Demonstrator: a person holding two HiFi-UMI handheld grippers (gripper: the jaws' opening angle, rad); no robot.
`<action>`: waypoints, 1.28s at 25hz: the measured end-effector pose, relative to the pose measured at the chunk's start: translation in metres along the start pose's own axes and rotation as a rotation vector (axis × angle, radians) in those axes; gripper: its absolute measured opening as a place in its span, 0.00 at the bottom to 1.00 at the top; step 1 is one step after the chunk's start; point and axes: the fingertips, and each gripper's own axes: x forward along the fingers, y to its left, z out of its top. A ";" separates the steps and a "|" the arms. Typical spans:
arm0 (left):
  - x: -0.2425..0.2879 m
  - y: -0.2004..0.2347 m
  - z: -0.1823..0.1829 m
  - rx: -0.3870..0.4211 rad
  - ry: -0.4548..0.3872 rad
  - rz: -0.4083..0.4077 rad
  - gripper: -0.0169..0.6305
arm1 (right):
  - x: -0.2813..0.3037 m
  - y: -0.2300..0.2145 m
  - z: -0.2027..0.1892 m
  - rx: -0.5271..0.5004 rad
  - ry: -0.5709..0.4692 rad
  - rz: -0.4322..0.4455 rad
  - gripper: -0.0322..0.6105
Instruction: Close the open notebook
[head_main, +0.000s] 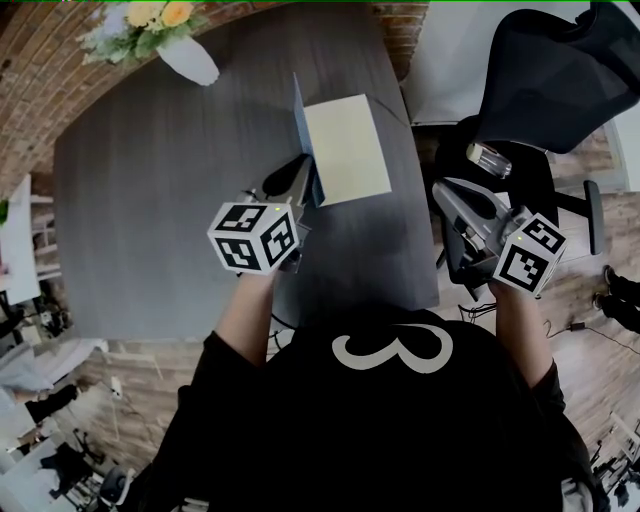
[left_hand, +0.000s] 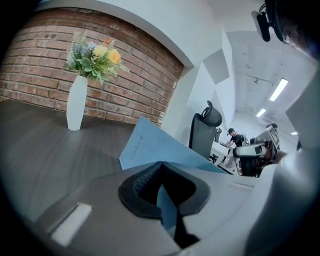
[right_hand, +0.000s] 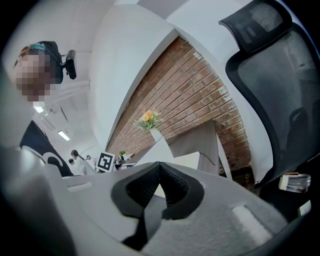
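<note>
The notebook (head_main: 345, 150) lies at the far right part of the dark table (head_main: 150, 200), its cream page facing up. Its blue cover (head_main: 299, 115) stands raised on edge along the page's left side. My left gripper (head_main: 300, 178) is shut on that cover's near corner. In the left gripper view the blue cover (left_hand: 155, 147) rises from between the closed jaws of the left gripper (left_hand: 161, 169). My right gripper (head_main: 447, 192) hangs past the table's right edge, shut and holding nothing. The right gripper (right_hand: 160, 167) points at the notebook's page (right_hand: 182, 162) from the side.
A white vase with flowers (head_main: 188, 55) stands at the table's far left; the same vase (left_hand: 76, 102) shows before the brick wall. A black mesh office chair (head_main: 555, 70) stands right of the table, with a small clear object (head_main: 488, 158) on its seat.
</note>
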 end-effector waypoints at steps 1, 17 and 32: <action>0.002 -0.001 -0.003 0.014 0.012 0.002 0.05 | 0.000 -0.001 -0.002 0.001 0.004 -0.004 0.05; 0.047 -0.013 -0.046 0.088 0.164 -0.013 0.05 | 0.010 -0.009 -0.027 0.008 0.047 -0.019 0.05; 0.067 -0.023 -0.081 0.250 0.354 0.034 0.05 | 0.006 -0.020 -0.034 0.053 0.012 -0.038 0.05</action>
